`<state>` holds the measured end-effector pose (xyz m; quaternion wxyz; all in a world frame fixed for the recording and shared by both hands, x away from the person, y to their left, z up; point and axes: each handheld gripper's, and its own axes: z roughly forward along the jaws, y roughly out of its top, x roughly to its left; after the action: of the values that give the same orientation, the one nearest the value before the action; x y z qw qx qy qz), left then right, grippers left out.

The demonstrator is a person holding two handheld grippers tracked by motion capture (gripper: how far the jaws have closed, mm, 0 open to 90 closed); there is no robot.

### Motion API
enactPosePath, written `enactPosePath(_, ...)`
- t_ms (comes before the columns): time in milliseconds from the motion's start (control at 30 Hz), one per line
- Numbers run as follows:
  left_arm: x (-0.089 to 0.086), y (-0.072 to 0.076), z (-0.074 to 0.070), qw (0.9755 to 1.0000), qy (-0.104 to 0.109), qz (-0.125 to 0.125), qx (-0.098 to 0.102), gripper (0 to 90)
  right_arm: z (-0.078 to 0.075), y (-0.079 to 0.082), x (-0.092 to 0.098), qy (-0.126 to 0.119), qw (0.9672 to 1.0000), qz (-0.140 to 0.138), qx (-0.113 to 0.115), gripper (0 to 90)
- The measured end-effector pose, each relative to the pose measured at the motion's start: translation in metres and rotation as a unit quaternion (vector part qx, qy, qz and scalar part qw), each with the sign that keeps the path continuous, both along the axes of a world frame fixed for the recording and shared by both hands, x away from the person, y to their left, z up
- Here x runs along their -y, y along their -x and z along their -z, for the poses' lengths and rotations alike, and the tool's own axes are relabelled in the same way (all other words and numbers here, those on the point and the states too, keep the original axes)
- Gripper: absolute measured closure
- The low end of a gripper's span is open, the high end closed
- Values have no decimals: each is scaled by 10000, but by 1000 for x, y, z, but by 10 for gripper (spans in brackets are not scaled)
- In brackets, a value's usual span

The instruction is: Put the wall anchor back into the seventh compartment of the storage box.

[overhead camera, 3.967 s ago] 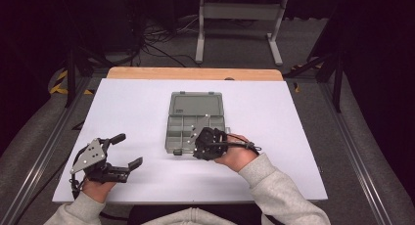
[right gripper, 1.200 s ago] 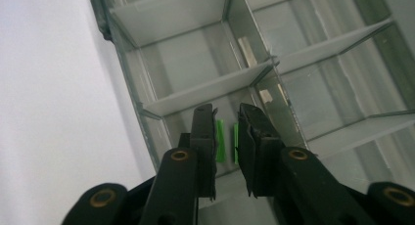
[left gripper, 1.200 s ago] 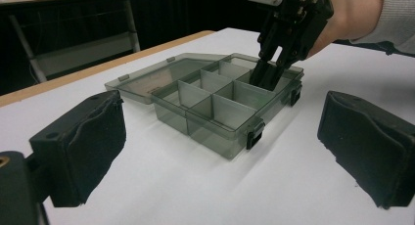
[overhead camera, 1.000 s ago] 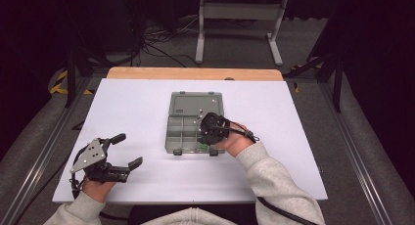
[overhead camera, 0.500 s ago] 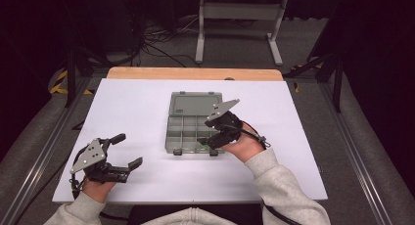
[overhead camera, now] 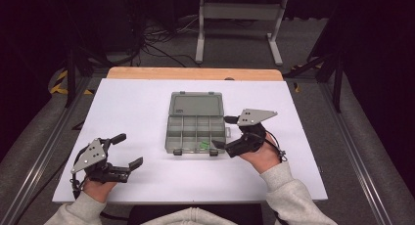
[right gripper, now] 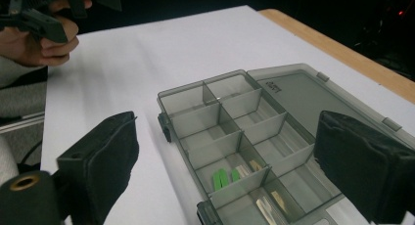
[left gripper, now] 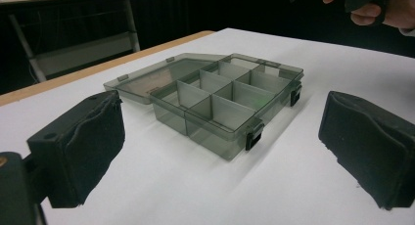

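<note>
The right gripper (overhead camera: 225, 132), jaws just opened wide and empty, sits beside the compartment box's (overhead camera: 195, 132) right wall; green pieces (overhead camera: 206, 145) lie in its near-right cell.

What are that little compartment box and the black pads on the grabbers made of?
The compartment box looks like smoky grey, see-through hard plastic: the dividers and the white table show through its glossy walls, with black clips in front. The pads on the left gripper look like soft matte foam or rubber, with slightly wrinkled, dull surfaces.
</note>
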<state>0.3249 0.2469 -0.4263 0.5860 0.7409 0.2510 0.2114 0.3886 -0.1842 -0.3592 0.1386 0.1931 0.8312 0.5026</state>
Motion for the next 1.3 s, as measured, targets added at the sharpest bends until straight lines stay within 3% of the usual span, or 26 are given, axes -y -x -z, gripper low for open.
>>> enactPosePath(233, -1, 0, 0, 10000, 1, 10, -13, 38, 7, 7, 20, -408, 9989, 107, 187, 51)
enactPosePath(467, -2, -1, 0, 10000, 46, -23, 55, 35, 15, 15, 40, -642, 9969, 175, 413, 34)
enactPosePath(733, -3, -1, 0, 10000, 78, -23, 34, 34, 25, 22, 55, -958, 9938, 199, 520, 12)
enactPosePath(1067, -2, -1, 1, 10000, 77, -28, 15, 33, 41, 27, 71, -1259, 9874, 575, 769, 0)
enactPosePath(1300, -4, -1, 1, 9999, 131, -12, 19, 20, 49, 29, 71, -1289, 9866, 575, 817, 0)
